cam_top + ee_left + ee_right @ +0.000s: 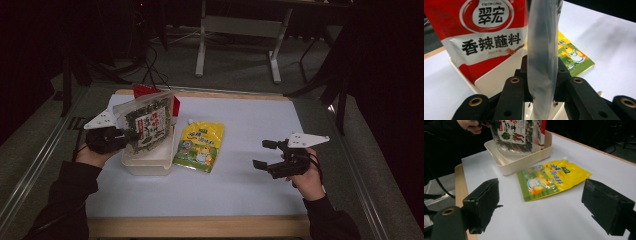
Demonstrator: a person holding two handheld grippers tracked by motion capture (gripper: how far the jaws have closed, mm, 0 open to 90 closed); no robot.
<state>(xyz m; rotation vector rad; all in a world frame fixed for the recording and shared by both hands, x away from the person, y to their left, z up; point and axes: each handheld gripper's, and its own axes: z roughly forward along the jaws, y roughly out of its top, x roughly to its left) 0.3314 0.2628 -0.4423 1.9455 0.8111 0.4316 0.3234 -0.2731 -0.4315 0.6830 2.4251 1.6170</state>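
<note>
Over the cream tray (150,165) at the surface's left, we log the left hand-held gripper (131,135) clamped on a clear seaweed packet (147,122), held upright above the tray beside a red sauce bag (481,35). Right hand-held gripper (263,155): jaws apart, empty, near a yellow pouch (201,145) lying flat.

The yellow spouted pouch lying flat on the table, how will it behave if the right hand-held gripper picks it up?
The yellow spouted pouch lies flat and looks soft-sided, so it will probably sag when lifted by one edge. Its glossy film may slip between the jaws.
</note>
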